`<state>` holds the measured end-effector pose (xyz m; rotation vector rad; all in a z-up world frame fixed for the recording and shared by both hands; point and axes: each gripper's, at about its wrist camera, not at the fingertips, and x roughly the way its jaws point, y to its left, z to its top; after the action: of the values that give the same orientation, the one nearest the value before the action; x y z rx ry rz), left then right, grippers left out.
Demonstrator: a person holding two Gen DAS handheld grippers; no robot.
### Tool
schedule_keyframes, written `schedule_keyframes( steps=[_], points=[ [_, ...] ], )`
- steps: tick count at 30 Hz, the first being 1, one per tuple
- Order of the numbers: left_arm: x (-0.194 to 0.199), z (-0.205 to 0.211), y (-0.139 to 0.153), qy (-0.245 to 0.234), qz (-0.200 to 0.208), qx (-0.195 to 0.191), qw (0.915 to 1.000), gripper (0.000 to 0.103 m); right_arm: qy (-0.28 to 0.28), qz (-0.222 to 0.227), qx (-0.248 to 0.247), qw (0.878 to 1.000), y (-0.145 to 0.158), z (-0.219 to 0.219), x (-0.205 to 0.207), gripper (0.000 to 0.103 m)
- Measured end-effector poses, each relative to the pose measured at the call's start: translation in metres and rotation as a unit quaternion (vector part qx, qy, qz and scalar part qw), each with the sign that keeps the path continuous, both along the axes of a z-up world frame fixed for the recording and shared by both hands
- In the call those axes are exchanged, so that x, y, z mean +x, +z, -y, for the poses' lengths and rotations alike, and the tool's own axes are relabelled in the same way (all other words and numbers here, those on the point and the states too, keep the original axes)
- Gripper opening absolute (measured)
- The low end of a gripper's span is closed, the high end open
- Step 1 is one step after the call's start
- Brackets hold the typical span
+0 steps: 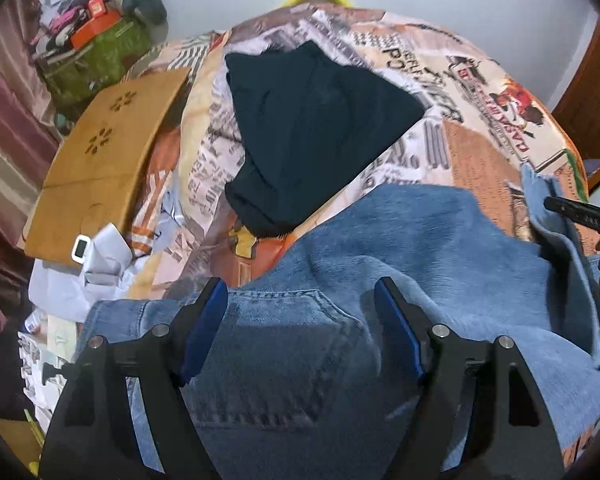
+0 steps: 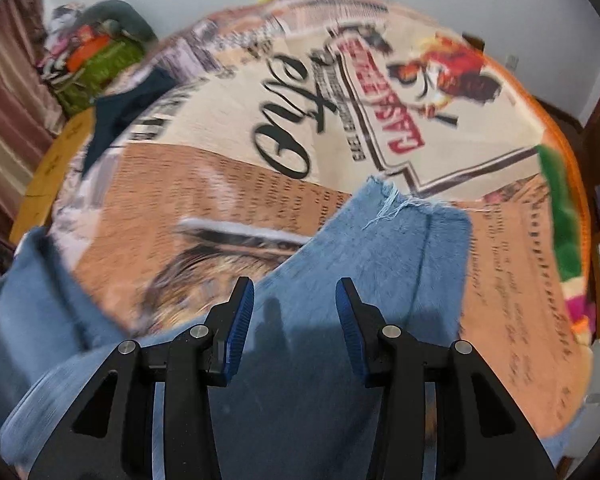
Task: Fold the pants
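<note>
Blue jeans (image 1: 420, 248) lie on a bed covered by a printed blanket (image 1: 480, 92). In the left wrist view my left gripper (image 1: 300, 292) is open just above the back pocket (image 1: 284, 344) near the waist. In the right wrist view my right gripper (image 2: 294, 292) is open above a jeans leg (image 2: 380, 248) near its frayed hem (image 2: 400, 200). Nothing is held in either gripper. The right gripper's body (image 1: 580, 216) shows at the right edge of the left wrist view.
A folded dark garment (image 1: 316, 136) lies on the blanket beyond the jeans. A wooden lap board (image 1: 104, 160) rests at the bed's left side. A green box with clutter (image 1: 96, 56) stands at the back left. A curtain (image 1: 4, 128) hangs at the left.
</note>
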<state>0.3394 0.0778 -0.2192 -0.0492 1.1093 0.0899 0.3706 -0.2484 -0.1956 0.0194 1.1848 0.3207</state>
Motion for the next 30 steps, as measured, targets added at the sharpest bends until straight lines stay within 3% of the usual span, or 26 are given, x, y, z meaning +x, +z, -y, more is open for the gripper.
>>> schedule_keyframes(
  steps=[5, 9, 10, 13, 18, 24, 30],
  points=[
    [0.004, -0.004, -0.016, 0.002, -0.015, -0.019, 0.9997, 0.075, -0.013, -0.057, 0.027, 0.998, -0.037, 0.000, 0.033, 0.039],
    [0.005, -0.007, -0.019, 0.006, -0.017, -0.028, 0.9994, 0.078, -0.011, -0.052, 0.035, 0.998, -0.040, 0.000, 0.042, 0.039],
    [0.006, -0.008, -0.020, 0.007, -0.018, -0.029, 0.9994, 0.079, -0.012, -0.048, 0.035, 0.998, -0.041, 0.000, 0.042, 0.037],
    [0.005, -0.007, -0.020, 0.006, -0.019, -0.027, 0.9994, 0.079, -0.018, -0.031, 0.006, 0.999, -0.046, -0.003, 0.043, 0.014],
    [0.003, -0.004, -0.015, 0.011, -0.018, -0.013, 0.9997, 0.079, -0.027, -0.026, -0.008, 0.999, -0.042, 0.004, 0.042, 0.007],
    [-0.007, 0.010, 0.004, 0.001, -0.002, 0.016, 0.9999, 0.079, -0.039, 0.018, 0.028, 0.999, 0.013, 0.032, 0.025, 0.006],
    [-0.013, 0.033, 0.028, -0.011, 0.020, 0.016, 0.9996, 0.079, -0.059, 0.087, 0.039, 0.994, 0.101, 0.075, -0.009, 0.002]
  ],
)
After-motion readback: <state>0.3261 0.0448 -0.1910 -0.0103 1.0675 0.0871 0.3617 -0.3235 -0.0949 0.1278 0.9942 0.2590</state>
